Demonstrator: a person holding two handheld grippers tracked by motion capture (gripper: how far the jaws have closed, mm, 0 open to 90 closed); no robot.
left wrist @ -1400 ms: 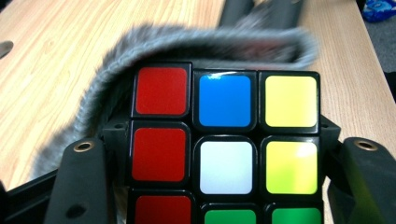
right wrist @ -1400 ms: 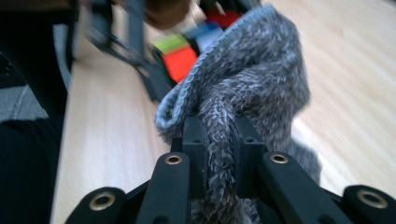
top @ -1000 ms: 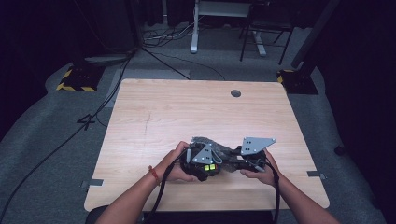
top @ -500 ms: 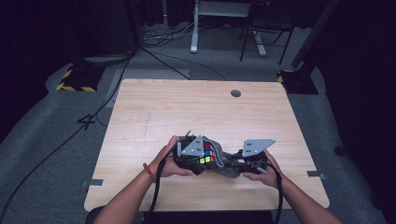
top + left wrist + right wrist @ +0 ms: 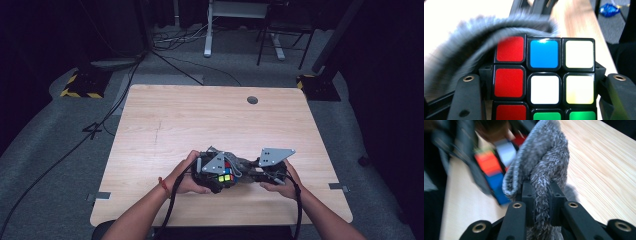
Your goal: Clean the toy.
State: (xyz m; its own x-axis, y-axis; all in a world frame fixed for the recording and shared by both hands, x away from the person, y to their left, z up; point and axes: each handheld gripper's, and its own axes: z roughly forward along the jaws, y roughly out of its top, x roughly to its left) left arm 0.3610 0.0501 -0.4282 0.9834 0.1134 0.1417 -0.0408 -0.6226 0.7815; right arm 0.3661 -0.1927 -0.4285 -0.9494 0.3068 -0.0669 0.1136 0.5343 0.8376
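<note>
Cube (image 5: 544, 75) | bottom row cut off | grey cloth (image 5: 544, 170) covers its top corner

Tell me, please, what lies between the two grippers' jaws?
In the high view, the puzzle cube and a fuzzy grey cloth bridge the left gripper and right gripper.

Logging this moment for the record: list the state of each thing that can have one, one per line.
Colourful scrambled puzzle cube: clamped between the left claw's jaws, colours mixed.
Fuzzy grey cloth: pinched in the right claw, draped against the cube.
Left claw: shut on the cube.
Right claw: shut on the cloth.
</note>
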